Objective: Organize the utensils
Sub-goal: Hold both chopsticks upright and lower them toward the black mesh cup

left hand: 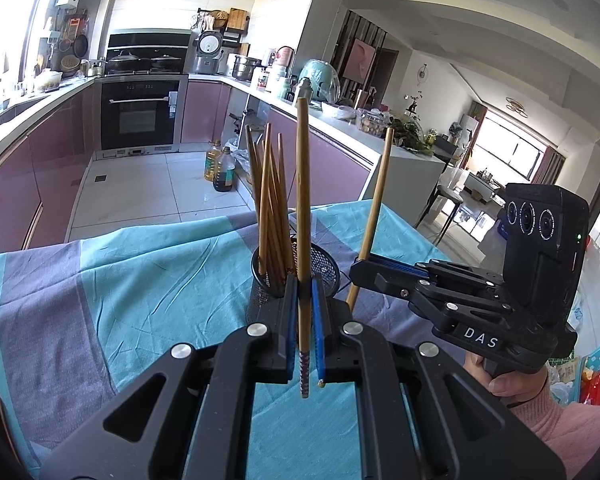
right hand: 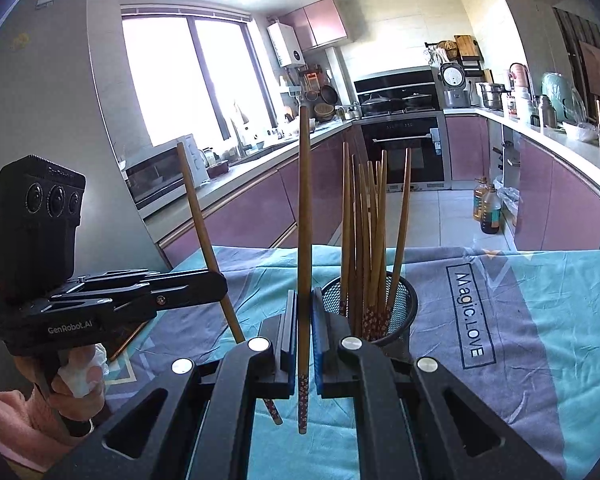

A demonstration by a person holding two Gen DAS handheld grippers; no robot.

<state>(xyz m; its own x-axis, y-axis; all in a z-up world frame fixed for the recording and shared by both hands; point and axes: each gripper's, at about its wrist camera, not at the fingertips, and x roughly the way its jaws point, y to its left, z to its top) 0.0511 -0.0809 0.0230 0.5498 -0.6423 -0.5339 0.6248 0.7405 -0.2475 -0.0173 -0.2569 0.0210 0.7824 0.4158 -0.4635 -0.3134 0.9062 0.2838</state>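
A black mesh holder (left hand: pixel 328 268) (right hand: pixel 404 304) stands on the teal and grey cloth (left hand: pixel 140 280) (right hand: pixel 540 340) with several wooden chopsticks (left hand: pixel 270 208) (right hand: pixel 368 232) upright in it. My left gripper (left hand: pixel 304 284) is shut on one chopstick (left hand: pixel 303 200), held upright just in front of the holder. My right gripper (right hand: pixel 304 296) is shut on another chopstick (right hand: pixel 304 220), upright to the left of the holder. Each view shows the other gripper: the right one (left hand: pixel 358 270) grips its tilted chopstick (left hand: pixel 374 208), the left one (right hand: pixel 222 288) its tilted chopstick (right hand: pixel 198 216).
The far table edge drops to a tiled kitchen floor, where oil bottles (left hand: pixel 220 168) (right hand: pixel 486 208) stand by pink cabinets. An oven (left hand: pixel 140 116) sits at the back. A person's hands (left hand: pixel 508 380) (right hand: pixel 80 376) hold the gripper handles. A brown-edged flat object (right hand: pixel 128 340) lies under the left gripper.
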